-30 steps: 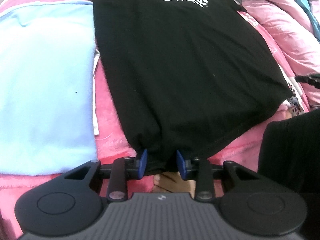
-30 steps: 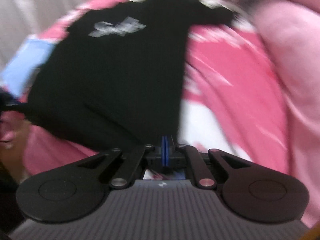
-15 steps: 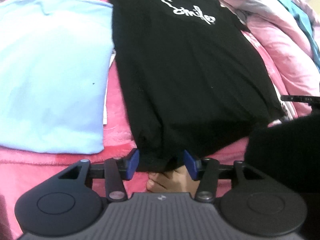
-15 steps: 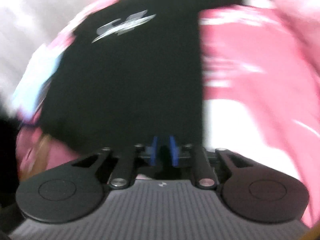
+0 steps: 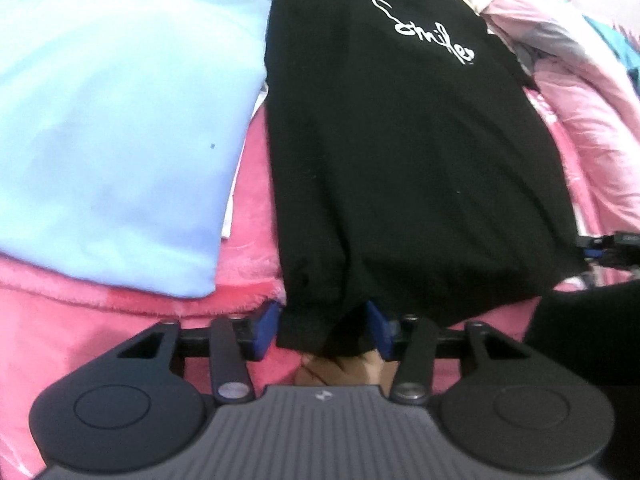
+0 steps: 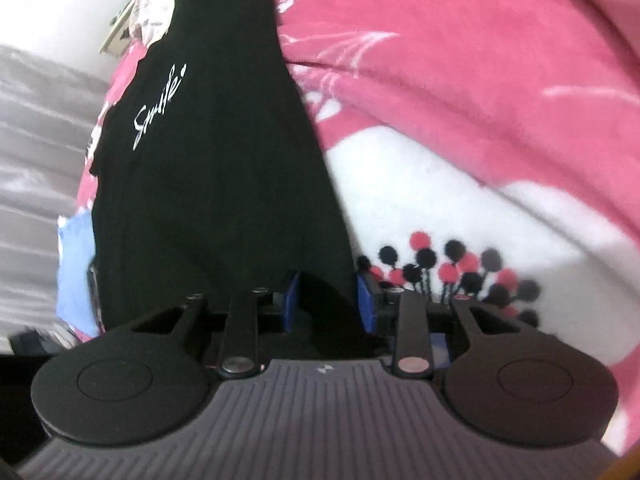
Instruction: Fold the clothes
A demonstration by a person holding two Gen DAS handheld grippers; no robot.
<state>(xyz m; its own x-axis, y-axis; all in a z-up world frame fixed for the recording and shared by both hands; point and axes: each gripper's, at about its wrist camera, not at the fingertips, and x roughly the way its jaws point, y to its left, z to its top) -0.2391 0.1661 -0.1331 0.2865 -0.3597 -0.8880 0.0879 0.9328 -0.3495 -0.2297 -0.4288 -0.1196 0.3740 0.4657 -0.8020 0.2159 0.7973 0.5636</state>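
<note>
A black T-shirt (image 5: 392, 152) with white script lies flat on the pink blanket, hem toward me. My left gripper (image 5: 323, 330) sits at the hem's left corner. Its jaws are closing, and the blue pads (image 5: 266, 326) press a bunched fold of hem between them. In the right wrist view the same T-shirt (image 6: 216, 168) runs away from my right gripper (image 6: 326, 304), which is at the hem's right corner. Its jaws are opening, with the black corner lying loose between the pads. The right gripper's tip (image 5: 600, 246) also shows at the shirt's right edge.
A light blue garment (image 5: 120, 128) lies flat to the left of the shirt. Pink and teal clothes (image 5: 580, 92) are piled at the right. The pink and white blanket (image 6: 460, 112) covers the bed. Part of the person (image 5: 340, 368) shows under the left gripper, dark clothing (image 5: 580, 340) beside it.
The left jaws widened, then narrowed again on the hem. The right gripper rolled and sank to the shirt's right corner, and its jaws went from shut to apart.
</note>
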